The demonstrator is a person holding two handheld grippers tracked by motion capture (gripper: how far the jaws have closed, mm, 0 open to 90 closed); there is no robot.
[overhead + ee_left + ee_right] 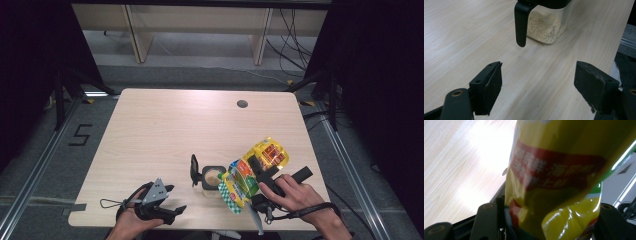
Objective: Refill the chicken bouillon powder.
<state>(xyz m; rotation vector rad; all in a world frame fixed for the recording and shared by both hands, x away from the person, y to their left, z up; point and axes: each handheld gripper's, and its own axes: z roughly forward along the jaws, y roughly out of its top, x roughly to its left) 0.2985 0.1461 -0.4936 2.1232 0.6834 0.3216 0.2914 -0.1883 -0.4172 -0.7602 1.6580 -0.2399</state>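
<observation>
Right claw [257, 172] grips the yellow snack bag [252, 172] about half-spread; left claw [172, 197] gapes wide, holding nothing.

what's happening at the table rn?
A person is pouring from a yellow snack bag into a clear container with a black handle, already part-filled with beige grains. The right hand-held gripper clamps the bag, tilted with its lower end over the container's mouth. The left hand-held gripper rests open near the table's front edge, holding nothing.
</observation>
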